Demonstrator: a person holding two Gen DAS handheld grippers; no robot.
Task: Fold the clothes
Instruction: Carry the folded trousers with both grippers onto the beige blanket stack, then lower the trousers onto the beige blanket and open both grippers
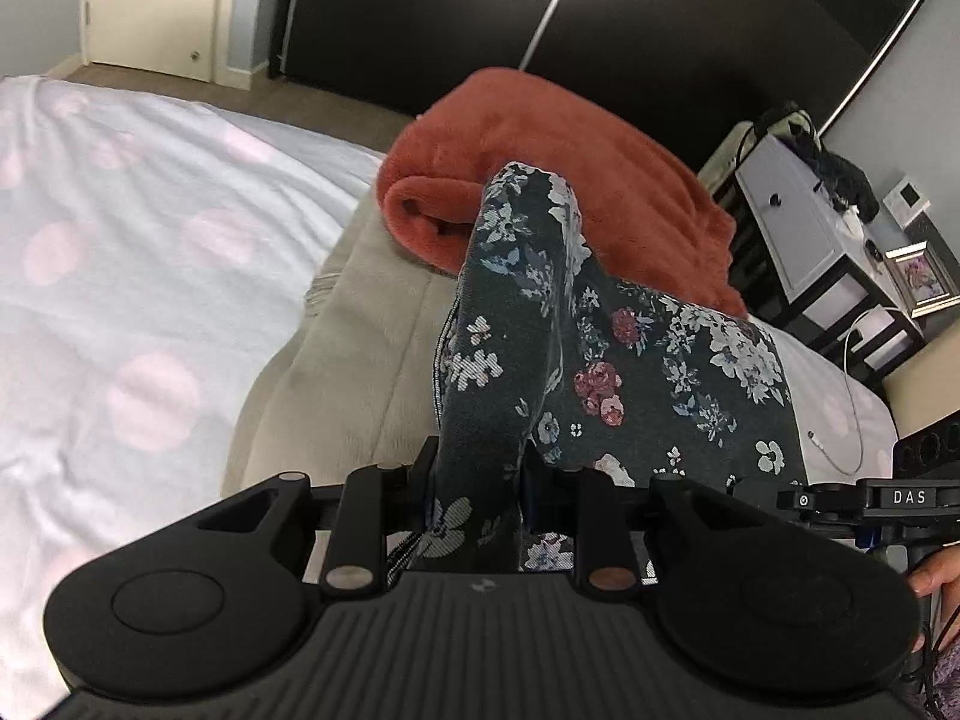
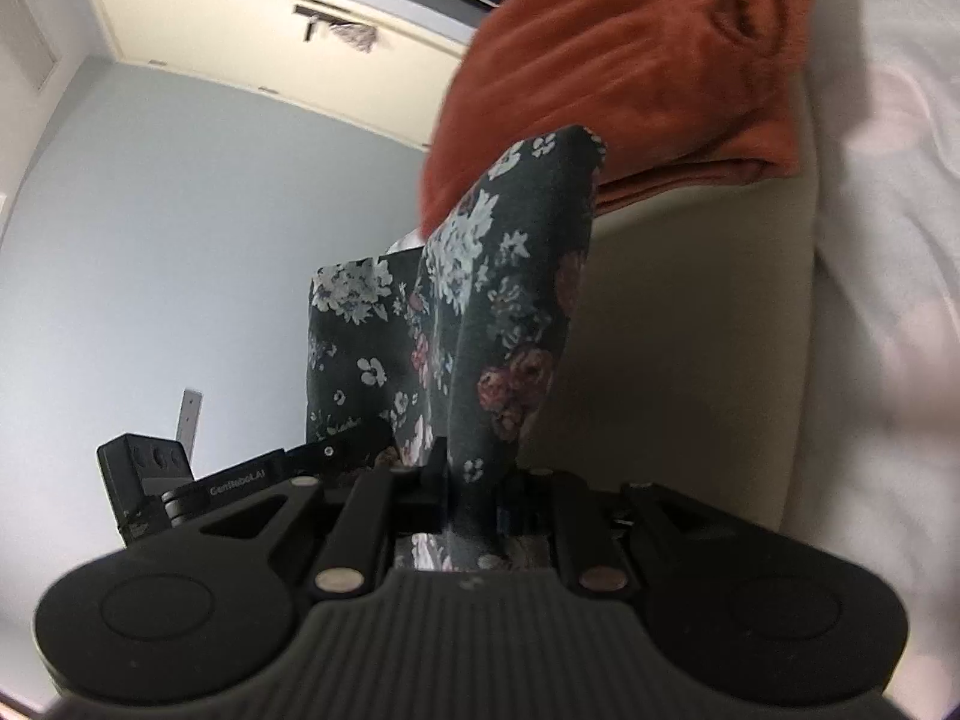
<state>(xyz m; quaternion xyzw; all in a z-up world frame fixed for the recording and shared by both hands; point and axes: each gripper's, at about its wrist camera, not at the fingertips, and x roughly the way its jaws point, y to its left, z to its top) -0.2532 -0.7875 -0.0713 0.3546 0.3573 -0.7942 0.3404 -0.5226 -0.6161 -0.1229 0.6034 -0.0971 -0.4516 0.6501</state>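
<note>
Hanging dark floral garment [image 1: 558, 324], creased, bunched

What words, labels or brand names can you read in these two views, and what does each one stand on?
"DAS": on the black bar of the right gripper, seen at the edge of the left wrist view.
"GenRoboLAI", roughly; blurred: on the black bar of the left gripper, seen in the right wrist view.
Small picture frame on the side table: any text is too small to read.

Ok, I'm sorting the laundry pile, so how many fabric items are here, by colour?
Dark floral garment, held by the left gripper and right gripper: 1
Rust-red blanket: 1
Beige blanket: 1
White spotted sheet: 1
Total: 4
</note>
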